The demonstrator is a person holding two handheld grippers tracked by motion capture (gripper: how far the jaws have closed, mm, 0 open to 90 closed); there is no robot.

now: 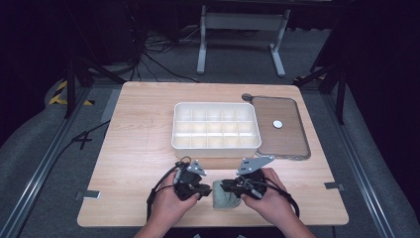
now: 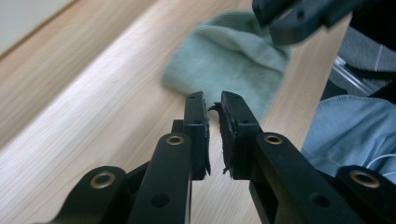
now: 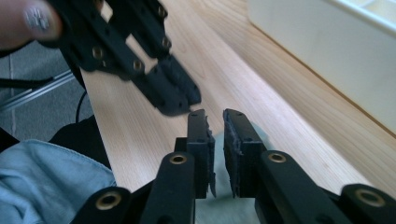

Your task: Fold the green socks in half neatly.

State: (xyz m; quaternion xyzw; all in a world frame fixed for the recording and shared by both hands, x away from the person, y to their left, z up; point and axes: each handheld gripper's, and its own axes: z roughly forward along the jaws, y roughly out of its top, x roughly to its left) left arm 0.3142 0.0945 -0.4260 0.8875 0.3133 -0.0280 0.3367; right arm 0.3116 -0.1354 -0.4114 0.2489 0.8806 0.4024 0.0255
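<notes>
A small pale green cloth lies crumpled near the table's front edge, between the two grippers. My left gripper sits just left of it, pointing right. In the left gripper view its jaws stand almost together with a thin gap and nothing between them, and the cloth lies just ahead. My right gripper points left over the cloth's right side. Its jaws are likewise drawn together and empty, with the cloth under them. The two grippers' tips nearly meet.
A white compartment box stands mid-table just beyond the hands, its wall close on the right. A clear lid with a small white disc lies to the box's right. Bare wood spreads to the left.
</notes>
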